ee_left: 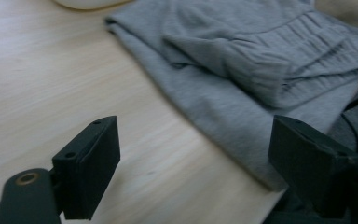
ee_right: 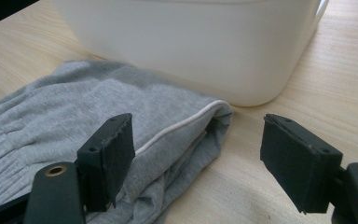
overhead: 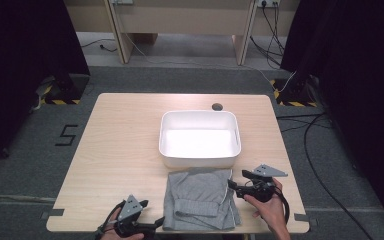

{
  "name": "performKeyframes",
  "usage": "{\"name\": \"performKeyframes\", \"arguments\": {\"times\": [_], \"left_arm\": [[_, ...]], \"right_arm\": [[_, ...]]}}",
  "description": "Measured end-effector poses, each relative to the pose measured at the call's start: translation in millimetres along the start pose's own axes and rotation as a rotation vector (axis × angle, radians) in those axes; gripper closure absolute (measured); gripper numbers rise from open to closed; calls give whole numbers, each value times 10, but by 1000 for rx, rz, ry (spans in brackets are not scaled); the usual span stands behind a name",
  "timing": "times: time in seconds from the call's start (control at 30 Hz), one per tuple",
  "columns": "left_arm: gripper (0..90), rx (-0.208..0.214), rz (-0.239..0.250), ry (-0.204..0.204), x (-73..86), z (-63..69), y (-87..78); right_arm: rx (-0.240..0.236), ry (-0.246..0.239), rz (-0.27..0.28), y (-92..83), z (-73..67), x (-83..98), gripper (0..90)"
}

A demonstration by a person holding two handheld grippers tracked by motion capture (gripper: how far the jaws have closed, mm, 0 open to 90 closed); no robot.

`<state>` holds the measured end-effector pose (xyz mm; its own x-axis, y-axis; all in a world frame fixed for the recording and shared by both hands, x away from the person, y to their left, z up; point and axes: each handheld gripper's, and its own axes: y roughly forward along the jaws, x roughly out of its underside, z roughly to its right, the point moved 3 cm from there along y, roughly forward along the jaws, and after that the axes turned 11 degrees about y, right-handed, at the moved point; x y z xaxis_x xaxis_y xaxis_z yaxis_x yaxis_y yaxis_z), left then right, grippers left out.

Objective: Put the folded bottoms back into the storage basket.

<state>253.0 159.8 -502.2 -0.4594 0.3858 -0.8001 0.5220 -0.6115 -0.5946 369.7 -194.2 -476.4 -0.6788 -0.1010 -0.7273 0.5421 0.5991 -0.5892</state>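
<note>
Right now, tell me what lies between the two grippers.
The folded grey garment lies between the left gripper and right gripper, seen in the high view.

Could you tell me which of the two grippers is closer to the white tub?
The right gripper, open at the far right corner of the folded grey garment just before the white tub; the left gripper sits at the table's near edge.

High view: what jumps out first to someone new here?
The white tub at the table's middle catches the eye first, bright and with nothing in it. Just in front of it lies a folded grey garment near the front edge. An open tool flanks it on each side: the left tool at its near corner, the right tool at its far corner.
</note>
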Motion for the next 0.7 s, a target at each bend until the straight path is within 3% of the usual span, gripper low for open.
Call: {"name": "performKeyframes", "arguments": {"times": [0.17, 0.33, 0.43, 0.5, 0.7], "left_arm": [[153, 41, -31, 8, -15, 125, 145], [150, 29, -36, 25, -42, 204, 234], [154, 20, -27, 3, -73, 223, 279], [172, 36, -18, -2, -96, 256, 311], [226, 8, -30, 73, -135, 340, 387]], "right_arm": [[4, 8, -1, -5, 14, 3, 267], [6, 6, 3, -8, 37, 5, 267], [11, 11, -6, 7, 44, 6, 267], [9, 5, -7, 12, 39, 10, 267], [11, 7, -9, 8, 37, 7, 268]]}}
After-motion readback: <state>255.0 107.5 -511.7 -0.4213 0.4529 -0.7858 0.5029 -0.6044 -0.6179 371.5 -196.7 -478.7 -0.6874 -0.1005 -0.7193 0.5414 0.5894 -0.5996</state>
